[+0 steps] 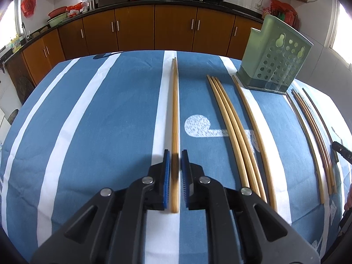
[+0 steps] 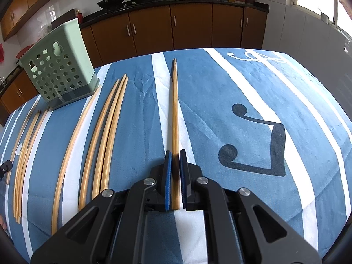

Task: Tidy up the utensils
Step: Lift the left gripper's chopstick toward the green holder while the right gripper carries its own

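Wooden chopsticks lie in rows on a blue and white striped cloth. In the left wrist view a pair of chopsticks point(image 1: 175, 118) runs between the blue pads of my left gripper point(image 1: 175, 154); the jaws stand slightly apart with small gaps beside the sticks. In the right wrist view another pair point(image 2: 175, 118) lies between the pads of my right gripper point(image 2: 175, 154), whose jaws are nearly closed around it. A green perforated utensil holder point(image 1: 275, 57) stands upright at the back of the table; it also shows in the right wrist view point(image 2: 59, 66).
More chopsticks lie between the two grippers: three together point(image 1: 233, 132), a single one point(image 1: 255, 136), and a darker group point(image 1: 312, 136). The right gripper's tip point(image 1: 342, 151) shows at the far right. Kitchen cabinets point(image 1: 176, 28) stand behind the table.
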